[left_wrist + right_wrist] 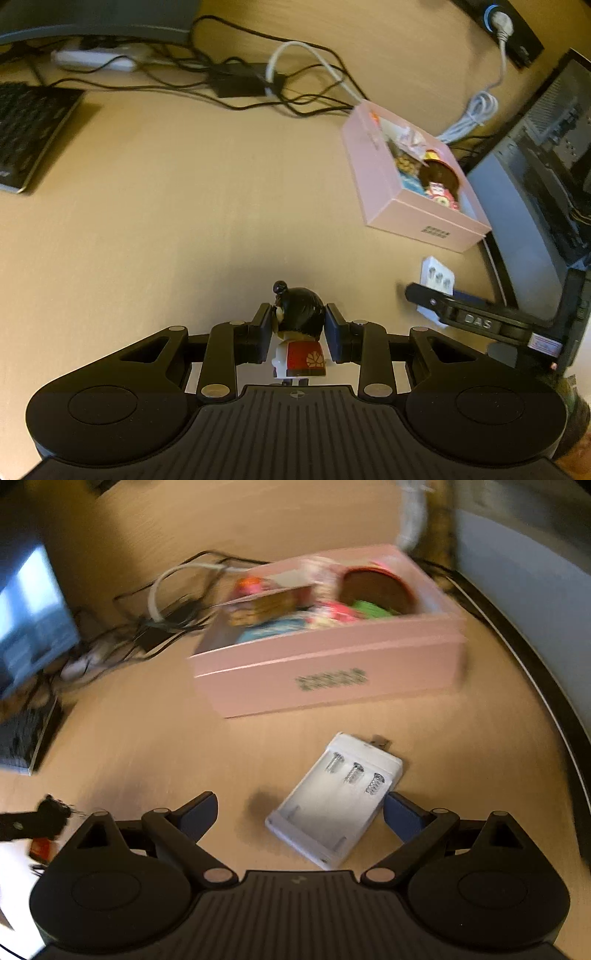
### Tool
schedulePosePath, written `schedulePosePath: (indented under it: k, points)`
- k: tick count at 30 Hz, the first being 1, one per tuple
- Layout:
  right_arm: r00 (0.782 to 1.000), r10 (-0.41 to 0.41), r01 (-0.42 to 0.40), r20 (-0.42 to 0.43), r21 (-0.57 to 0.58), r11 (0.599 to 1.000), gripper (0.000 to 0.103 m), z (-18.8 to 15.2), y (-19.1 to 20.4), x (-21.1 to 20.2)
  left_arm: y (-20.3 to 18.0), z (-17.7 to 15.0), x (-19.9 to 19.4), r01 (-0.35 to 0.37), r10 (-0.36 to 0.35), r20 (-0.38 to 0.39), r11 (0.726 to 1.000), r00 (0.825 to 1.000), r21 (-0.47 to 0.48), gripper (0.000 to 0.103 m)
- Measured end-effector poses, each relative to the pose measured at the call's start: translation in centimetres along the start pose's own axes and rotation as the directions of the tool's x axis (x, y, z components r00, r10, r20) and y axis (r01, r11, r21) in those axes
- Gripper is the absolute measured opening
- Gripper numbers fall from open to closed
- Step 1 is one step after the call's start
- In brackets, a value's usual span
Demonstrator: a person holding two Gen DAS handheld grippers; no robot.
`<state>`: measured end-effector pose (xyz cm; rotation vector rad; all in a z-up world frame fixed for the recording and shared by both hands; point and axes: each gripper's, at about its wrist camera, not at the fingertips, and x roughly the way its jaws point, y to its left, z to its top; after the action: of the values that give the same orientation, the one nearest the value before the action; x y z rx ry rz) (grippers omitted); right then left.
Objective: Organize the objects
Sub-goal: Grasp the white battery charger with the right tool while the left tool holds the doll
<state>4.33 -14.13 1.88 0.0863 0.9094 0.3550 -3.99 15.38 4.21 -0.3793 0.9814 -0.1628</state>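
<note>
- The left claw [297, 326] is clamped on a small toy figurine [298, 332], its pads pressing either side of the black-haired head; the figurine is held above the bench [184, 221], short of the pink box [406, 177] near the bench's right edge.
- The figurine looks like light, hard plastic. Its rounded, glossy head could slip or twist between the pads, so a hold lower on the squarer red-and-white body would likely be steadier.
- The right claw [299, 812] stands wide apart, empty, straddling a white battery charger [334, 799] lying flat on the bench just in front of the box.
- The charger seems stiff and light; its long, straight sides offer the best grip, across its narrow width, clear of the springs.
- The right wrist view shows the charger's empty bays, its plug end and the box's crowded contents, though blurred.
- The left wrist view alone shows the grip on the figurine, plus the cables [258, 85] and keyboard [29, 133] toward the bench's far side.
</note>
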Motion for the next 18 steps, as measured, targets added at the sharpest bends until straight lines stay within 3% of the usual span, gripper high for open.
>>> schedulePosePath:
  k: [7,11,16,18]
  points:
    - [0.999,0.042,-0.036,0.020,-0.226,0.973,0.097,-1.1,4.0,1.0,1.8,-0.9,-0.9,-0.037,0.037,0.006,0.998,0.999,-0.045,0.033]
    - [0.999,0.011,0.007,0.051,-0.340,0.941,0.093,-3.4,5.0,-0.2,1.9,-1.1,-0.6,-0.028,0.028,0.000,0.998,1.000,-0.055,0.033]
    - [0.996,-0.065,0.078,0.058,-0.258,0.963,0.091,-4.2,2.2,-2.0,1.2,-1.5,0.1,0.006,-0.007,-0.009,0.998,1.000,-0.056,0.033]
    - [0.998,-0.041,0.048,0.042,-0.174,0.984,0.091,-3.9,0.9,-2.4,0.8,-1.6,0.2,0.014,-0.015,-0.015,0.999,1.000,-0.049,0.033]
